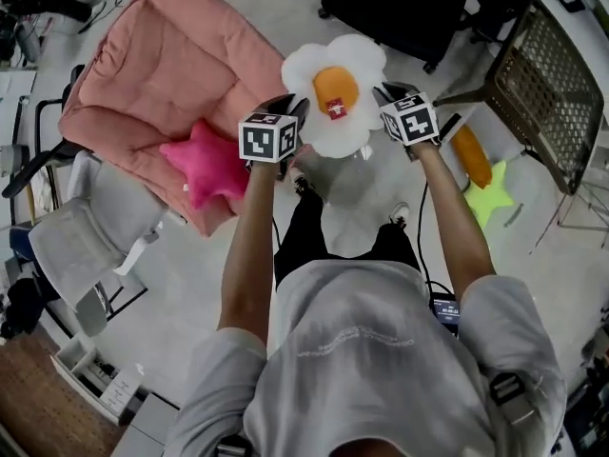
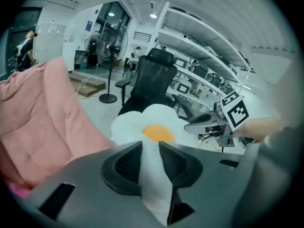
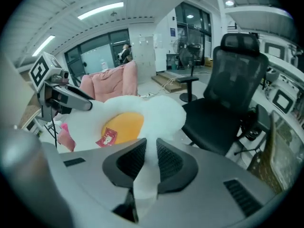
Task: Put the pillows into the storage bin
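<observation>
1. Left gripper (image 2: 151, 161): the jaws are pinched on a fold of white fabric at the left edge of the egg pillow (image 1: 333, 91). The fabric fills the gap between the two black pads.

2. Right gripper (image 3: 146, 163): the jaws are pinched on a white fold at the pillow's right edge in the same way.

3. Egg pillow: white, flower-shaped outline, orange yolk at the centre with a small red tag (image 1: 336, 109) on it. It hangs in the air between the two grippers, in front of the person's chest and clear of the floor. It touches neither the seat nor the bin.

4. Storage bin (image 1: 547, 84): a mesh-walled basket at the right of the head view, tilted, well apart from the held pillow. Whether anything lies inside cannot be told from this angle.

5. Pillows outside the bin:
   - an orange pillow (image 1: 473, 157) on the floor, near the bin's lower left corner;
   - a yellow-green star pillow (image 1: 490, 193) on the floor just beside the orange one;
   - a pink star pillow (image 1: 209, 165) resting on the front edge of the pink padded seat (image 1: 162, 74) (left of the person).

6. A black office chair (image 1: 400, 3) stands beyond the held pillow.
</observation>
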Demonstrator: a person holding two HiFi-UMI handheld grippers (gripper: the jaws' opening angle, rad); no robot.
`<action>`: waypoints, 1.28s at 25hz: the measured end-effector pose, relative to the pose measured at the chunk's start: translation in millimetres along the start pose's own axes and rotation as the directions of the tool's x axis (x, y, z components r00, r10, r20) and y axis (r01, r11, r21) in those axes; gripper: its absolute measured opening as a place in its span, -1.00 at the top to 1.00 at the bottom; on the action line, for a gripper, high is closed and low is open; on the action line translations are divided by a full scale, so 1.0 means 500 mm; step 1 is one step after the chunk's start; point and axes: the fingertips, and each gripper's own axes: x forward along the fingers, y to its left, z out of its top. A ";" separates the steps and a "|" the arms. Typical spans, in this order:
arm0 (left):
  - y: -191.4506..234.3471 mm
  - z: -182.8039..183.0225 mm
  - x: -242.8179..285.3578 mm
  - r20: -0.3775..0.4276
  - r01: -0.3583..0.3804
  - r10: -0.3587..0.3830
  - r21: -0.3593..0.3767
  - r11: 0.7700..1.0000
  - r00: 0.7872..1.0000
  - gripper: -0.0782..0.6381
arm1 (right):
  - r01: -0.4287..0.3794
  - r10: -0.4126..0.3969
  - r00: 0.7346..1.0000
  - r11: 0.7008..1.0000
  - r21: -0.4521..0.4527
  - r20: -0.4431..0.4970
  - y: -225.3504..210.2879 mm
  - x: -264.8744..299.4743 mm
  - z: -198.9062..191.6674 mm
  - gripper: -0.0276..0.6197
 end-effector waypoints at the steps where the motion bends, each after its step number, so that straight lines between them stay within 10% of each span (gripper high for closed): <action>1: -0.042 0.000 0.027 -0.014 0.023 -0.023 0.016 1.000 1.000 0.45 | 0.019 -0.019 1.000 1.000 0.021 -0.005 -0.032 -0.027 -0.035 0.68; 6: -0.304 -0.026 0.179 -0.111 0.183 -0.171 0.116 0.976 0.979 0.45 | 0.155 -0.153 0.988 0.971 0.181 -0.027 -0.196 -0.201 -0.262 0.68; 18: -0.852 -0.212 0.551 -0.355 0.488 -0.390 0.248 0.837 0.849 0.45 | 0.392 -0.355 0.919 0.785 0.480 -0.170 -0.499 -0.478 -0.824 0.68; 25: -0.998 -0.315 0.739 -0.434 0.565 -0.424 0.274 0.779 0.795 0.44 | 0.466 -0.390 0.884 0.703 0.537 -0.256 -0.607 -0.499 -1.044 0.68; 32: -1.023 -0.375 0.880 -0.450 0.564 -0.406 0.304 0.768 0.795 0.40 | 0.471 -0.394 0.880 0.663 0.582 -0.263 -0.683 -0.433 -1.161 0.65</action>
